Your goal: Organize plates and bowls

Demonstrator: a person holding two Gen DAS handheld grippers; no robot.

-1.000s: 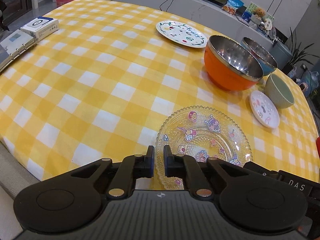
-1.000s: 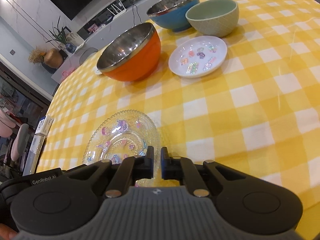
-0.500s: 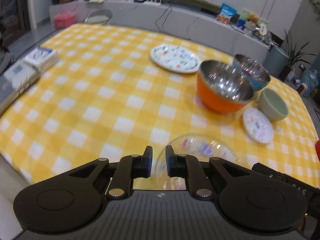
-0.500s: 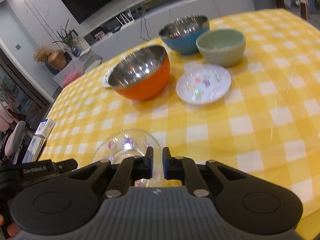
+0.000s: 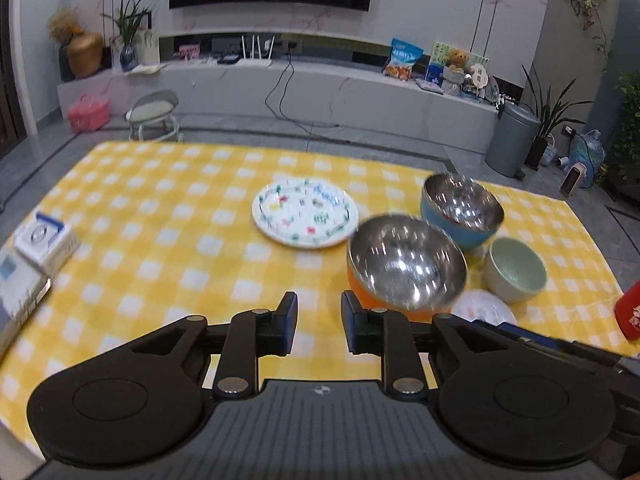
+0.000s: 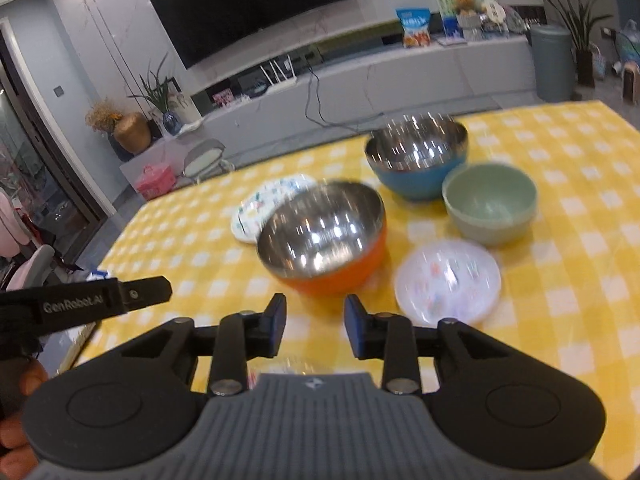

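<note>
Your left gripper [image 5: 319, 322] and right gripper [image 6: 315, 326] have just been opening; both fingers now stand apart, empty, off the glass plate [image 6: 296, 362] they pinched earlier.

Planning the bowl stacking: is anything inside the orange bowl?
The orange bowl shows only bare shiny steel inside, blurred by motion. What lies under it is hidden.
</note>
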